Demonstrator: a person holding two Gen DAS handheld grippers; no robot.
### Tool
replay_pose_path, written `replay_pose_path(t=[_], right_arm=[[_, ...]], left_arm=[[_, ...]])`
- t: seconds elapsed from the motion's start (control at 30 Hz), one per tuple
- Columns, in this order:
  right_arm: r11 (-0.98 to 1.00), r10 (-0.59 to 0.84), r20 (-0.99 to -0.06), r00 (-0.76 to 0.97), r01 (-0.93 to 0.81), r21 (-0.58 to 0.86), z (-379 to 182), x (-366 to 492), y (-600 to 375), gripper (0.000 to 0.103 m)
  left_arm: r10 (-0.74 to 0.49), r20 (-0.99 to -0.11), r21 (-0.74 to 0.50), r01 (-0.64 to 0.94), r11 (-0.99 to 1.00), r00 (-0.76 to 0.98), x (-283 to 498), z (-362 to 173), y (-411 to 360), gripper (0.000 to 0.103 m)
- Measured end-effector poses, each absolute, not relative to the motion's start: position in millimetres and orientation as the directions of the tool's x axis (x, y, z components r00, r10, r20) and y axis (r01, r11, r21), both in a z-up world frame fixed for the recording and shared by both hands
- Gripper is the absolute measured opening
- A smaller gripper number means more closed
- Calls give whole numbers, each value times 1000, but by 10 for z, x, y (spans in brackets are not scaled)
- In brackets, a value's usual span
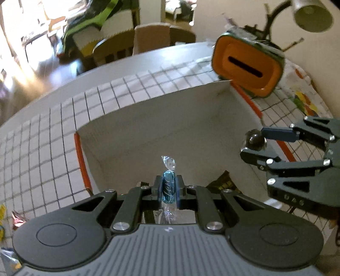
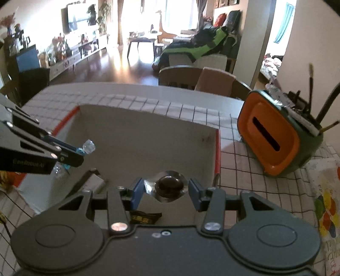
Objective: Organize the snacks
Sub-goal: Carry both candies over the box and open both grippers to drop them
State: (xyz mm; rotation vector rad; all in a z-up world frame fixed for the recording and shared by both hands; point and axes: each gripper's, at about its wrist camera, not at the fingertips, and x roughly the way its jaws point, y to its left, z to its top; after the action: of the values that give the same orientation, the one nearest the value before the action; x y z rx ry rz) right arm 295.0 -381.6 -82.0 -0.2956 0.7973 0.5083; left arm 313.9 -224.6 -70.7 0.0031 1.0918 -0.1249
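**two sweets held above the box, sunlit room behind**

i see my left gripper (image 1: 167, 191) clenched on a blue sweet (image 1: 168, 187) in a clear twisted wrapper, one twist standing up past the fingertips. my right gripper (image 2: 165, 191) is grasping a dark round sweet (image 2: 169, 186) in a clear wrapper, the pads pressing on the wrapper's edges. both hang over the open white box (image 2: 131, 131), which has red edging along its side rims. a dark packet with gold print (image 2: 145, 218) lies on the box floor, and a grey-and-black packet (image 2: 91, 182) lies near the left wall.

the box sits on a table under a white cloth with a dark grid (image 1: 63, 118). to the right of the box stands an orange-fronted holder with a green body (image 2: 274, 138), brushes and pens sticking out of its top. a sheet with coloured blobs (image 2: 327, 212) lies at the table's right edge.

past the table i see a wooden chair (image 2: 180, 76), dark glossy flooring flooded with window glare, a wall television (image 2: 79, 16) over a low cabinet, and a green-and-black garment (image 2: 204, 44) draped over furniture.
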Motion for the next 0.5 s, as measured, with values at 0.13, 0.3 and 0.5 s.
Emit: replay_pose_path(t=[0.13,0.3,0.5], right_arm=[[828,311,-773,553,-557,-66,-968,3094,-3777,46],[796,323,-805,497,-603,-53,-1052,3190,-3682,46],[756,312,-836,452,-651,-70,-1155,3193,-3589,46]], left_arm=[[-86,-908,-63,71,996,411,3271,-824,-2199,12],[-80,-935,-64,59,996,346,3392,-988,-2194,12],[-62,-954,-48,55,997,293,3444,-1166,-2217,12]])
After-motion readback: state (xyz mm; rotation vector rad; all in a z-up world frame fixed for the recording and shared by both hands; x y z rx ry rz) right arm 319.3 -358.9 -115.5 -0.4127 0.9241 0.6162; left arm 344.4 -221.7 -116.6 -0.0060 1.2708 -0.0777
